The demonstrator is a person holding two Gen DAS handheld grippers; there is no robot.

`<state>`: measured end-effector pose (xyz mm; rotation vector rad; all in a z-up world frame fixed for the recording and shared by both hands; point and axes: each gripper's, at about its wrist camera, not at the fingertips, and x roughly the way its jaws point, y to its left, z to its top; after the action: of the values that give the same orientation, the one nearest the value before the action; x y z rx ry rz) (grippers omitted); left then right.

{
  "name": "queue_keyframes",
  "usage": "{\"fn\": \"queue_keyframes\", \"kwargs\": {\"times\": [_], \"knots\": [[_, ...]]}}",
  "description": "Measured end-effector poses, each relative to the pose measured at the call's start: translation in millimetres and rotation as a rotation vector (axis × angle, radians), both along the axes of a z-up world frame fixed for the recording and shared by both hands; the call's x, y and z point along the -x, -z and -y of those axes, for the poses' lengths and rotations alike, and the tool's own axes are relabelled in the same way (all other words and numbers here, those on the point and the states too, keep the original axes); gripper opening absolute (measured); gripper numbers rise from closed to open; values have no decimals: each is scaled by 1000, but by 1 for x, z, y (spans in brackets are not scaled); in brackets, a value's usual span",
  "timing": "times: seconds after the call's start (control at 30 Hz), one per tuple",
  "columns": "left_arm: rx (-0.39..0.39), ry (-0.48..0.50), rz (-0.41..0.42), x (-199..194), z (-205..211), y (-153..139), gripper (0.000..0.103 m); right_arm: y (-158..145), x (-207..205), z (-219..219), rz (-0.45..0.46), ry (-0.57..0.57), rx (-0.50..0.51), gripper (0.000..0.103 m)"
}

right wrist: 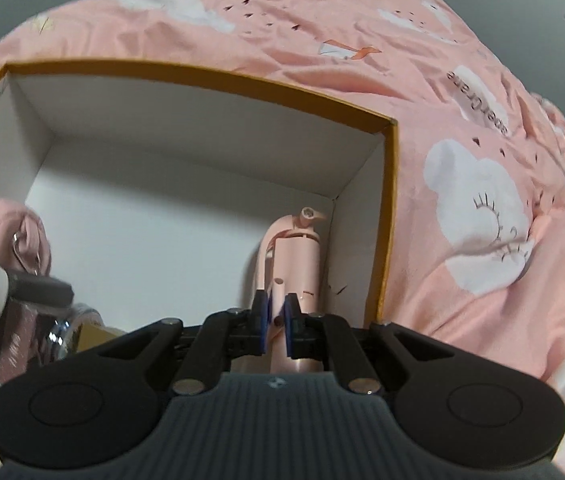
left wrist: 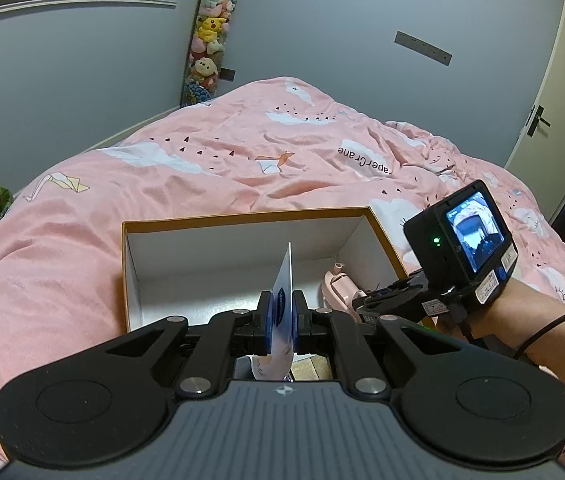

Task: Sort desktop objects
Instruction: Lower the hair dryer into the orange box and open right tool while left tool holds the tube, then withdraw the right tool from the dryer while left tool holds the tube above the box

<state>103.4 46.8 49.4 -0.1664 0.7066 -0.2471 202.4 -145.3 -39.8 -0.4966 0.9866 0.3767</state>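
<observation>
Pink bedding carries the box. Left gripper pinches a card above the box's 6 o'clock rim. Right gripper nips the pink device lying at 3 o'clock inside. Likely next: release the device, then drop the card.

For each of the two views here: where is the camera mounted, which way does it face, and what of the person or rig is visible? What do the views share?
Left wrist: sits on the left gripper, looking along its fingers, which are shut on a blue-and-white tube, over the box toward the bed and wall; the other gripper's camera and the person's wrist show at right.
Right wrist: sits on the right gripper, angled down into the box, jaws closed over the pink tool.
Shared: box, pink tool, pink duvet.
</observation>
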Motion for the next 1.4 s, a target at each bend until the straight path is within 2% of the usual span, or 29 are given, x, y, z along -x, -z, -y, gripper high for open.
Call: {"fn": "queue_keyframes", "kwargs": {"times": [0.07,0.17,0.33,0.53,0.7,0.8,0.93,1.03,1.13,1.27,1.4], "knots": [[4,-2,-1,0,-1,0,9,0,-3,-3,-8,-14,24,9],[6,-2,1,0,-1,1,10,-3,-11,-3,-18,19,-21,8],[1,8,1,1,1,0,9,0,-13,-9,-10,33,-11,10],[1,9,4,1,3,0,9,3,-12,-8,-41,-8,78,13],[1,14,2,4,5,0,9,2,-5,-10,13,-68,152,14],[0,8,2,3,6,0,9,-1,-4,-7,9,-104,149,14],[5,14,-3,2,9,1,9,-8,-3,-7,-32,-184,42,14],[-5,17,-4,1,12,1,9,-9,-7,-17,-16,-251,22,14],[-19,16,-5,1,14,0,9,2,-9,-32,-5,-361,72,14],[-26,13,-8,-2,13,1,9,13,-1,-47,49,-601,145,14],[-26,12,-13,-8,15,3,9,26,-5,-51,-12,-727,240,14]]}}
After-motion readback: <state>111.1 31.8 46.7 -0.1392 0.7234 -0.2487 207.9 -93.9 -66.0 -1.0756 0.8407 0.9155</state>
